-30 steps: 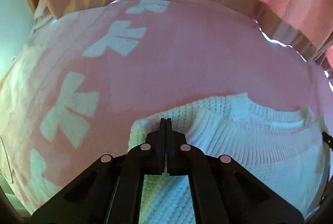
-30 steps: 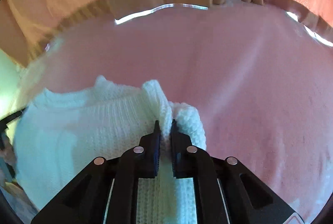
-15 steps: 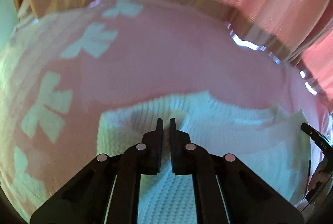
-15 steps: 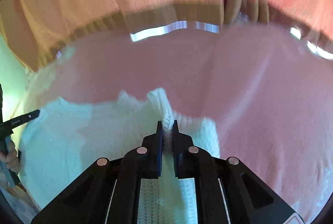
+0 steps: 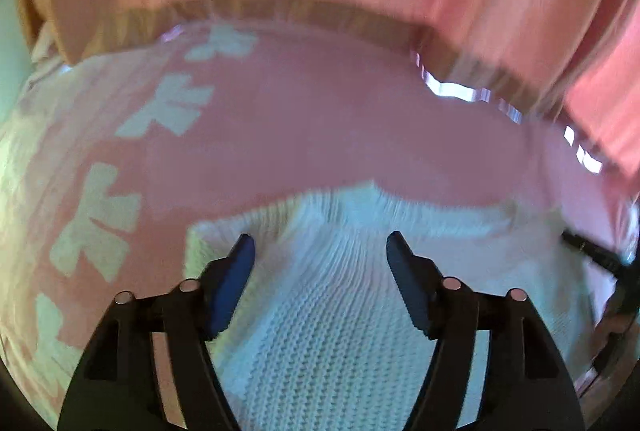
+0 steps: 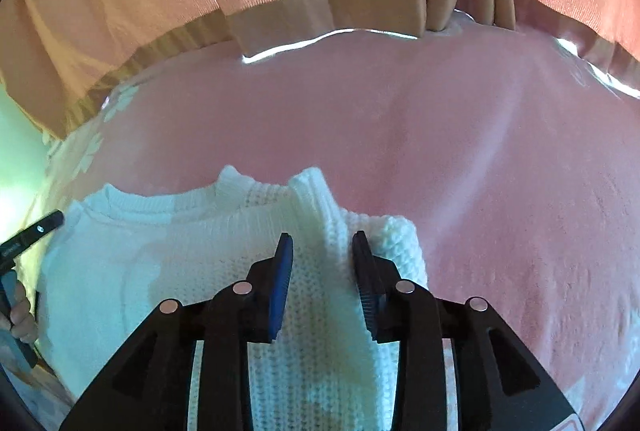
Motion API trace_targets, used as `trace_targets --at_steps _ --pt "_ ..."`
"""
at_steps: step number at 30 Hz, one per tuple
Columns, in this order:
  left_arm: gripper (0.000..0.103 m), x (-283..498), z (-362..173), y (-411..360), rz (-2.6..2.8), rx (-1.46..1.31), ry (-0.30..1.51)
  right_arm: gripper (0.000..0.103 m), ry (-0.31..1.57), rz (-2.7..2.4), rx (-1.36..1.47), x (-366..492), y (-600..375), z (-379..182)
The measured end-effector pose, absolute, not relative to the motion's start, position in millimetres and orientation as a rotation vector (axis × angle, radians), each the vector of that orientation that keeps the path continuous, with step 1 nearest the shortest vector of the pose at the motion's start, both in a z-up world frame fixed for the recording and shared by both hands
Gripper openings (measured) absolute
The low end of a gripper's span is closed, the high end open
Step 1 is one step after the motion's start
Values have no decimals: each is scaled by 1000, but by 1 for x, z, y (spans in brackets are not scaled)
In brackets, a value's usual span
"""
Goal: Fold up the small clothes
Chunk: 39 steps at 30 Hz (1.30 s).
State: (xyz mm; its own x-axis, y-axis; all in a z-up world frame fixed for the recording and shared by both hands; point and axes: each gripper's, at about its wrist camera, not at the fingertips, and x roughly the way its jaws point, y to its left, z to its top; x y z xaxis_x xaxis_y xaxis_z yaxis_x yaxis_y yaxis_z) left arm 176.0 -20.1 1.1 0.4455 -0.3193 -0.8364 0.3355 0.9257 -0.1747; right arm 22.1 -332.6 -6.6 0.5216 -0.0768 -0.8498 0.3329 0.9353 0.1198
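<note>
Garment: your white knitted sweater (image 5: 344, 331) lies directly beneath both grippers, long axis running across between them.
Left gripper (image 5: 320, 247): spread wide, gripping nothing.
Right gripper (image 6: 322, 245): partly parted, straddling a knit ridge, not clamped.

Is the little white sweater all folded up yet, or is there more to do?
Partly done. The white knitted sweater lies on the pink blanket with its near part apparently laid over itself. Nothing is held now: the left gripper and the right gripper both have open jaws above the knit. A raised ridge of knit sits between the right jaws, so more folding and smoothing probably remains.
</note>
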Motion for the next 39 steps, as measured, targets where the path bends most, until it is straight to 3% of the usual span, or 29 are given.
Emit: trace_targets --at_steps 1,2,6,8,10,12,15,19,24,29,32,37,39 --pt "28 180 -11 -24 -405 42 1074 8 1000 -254 275 24 -332 -8" --pt "7 182 -17 -25 -382 64 1087 8 988 -260 278 23 -332 -6" --pt "6 192 -7 -13 -316 29 1030 8 840 -274 260 13 -335 25" --pt "6 202 -14 -6 -265 25 1049 9 888 -287 280 18 -345 12" --pt "6 209 -27 -4 -236 26 1087 7 1022 -278 330 28 -355 -24" --pt "8 204 -23 -12 -230 94 1042 9 992 -293 293 26 -349 -12" --pt "9 188 1 -11 -265 55 1008 19 865 -292 243 6 -332 25" --pt "17 145 37 -16 -319 78 906 19 734 -184 182 -40 -276 60" --pt "24 101 41 -31 -291 184 867 18 794 -95 153 -57 -217 24" --pt "24 84 12 -38 -280 250 929 18 905 -42 150 -56 -197 -15" --pt "25 81 -5 -38 -251 290 953 10 928 -61 112 -59 -196 -26" --pt "35 80 -15 -31 -232 312 933 10 920 -200 216 -75 -254 -20" --pt "38 79 -15 -29 -225 314 927 3 925 -275 290 -83 -285 -20"
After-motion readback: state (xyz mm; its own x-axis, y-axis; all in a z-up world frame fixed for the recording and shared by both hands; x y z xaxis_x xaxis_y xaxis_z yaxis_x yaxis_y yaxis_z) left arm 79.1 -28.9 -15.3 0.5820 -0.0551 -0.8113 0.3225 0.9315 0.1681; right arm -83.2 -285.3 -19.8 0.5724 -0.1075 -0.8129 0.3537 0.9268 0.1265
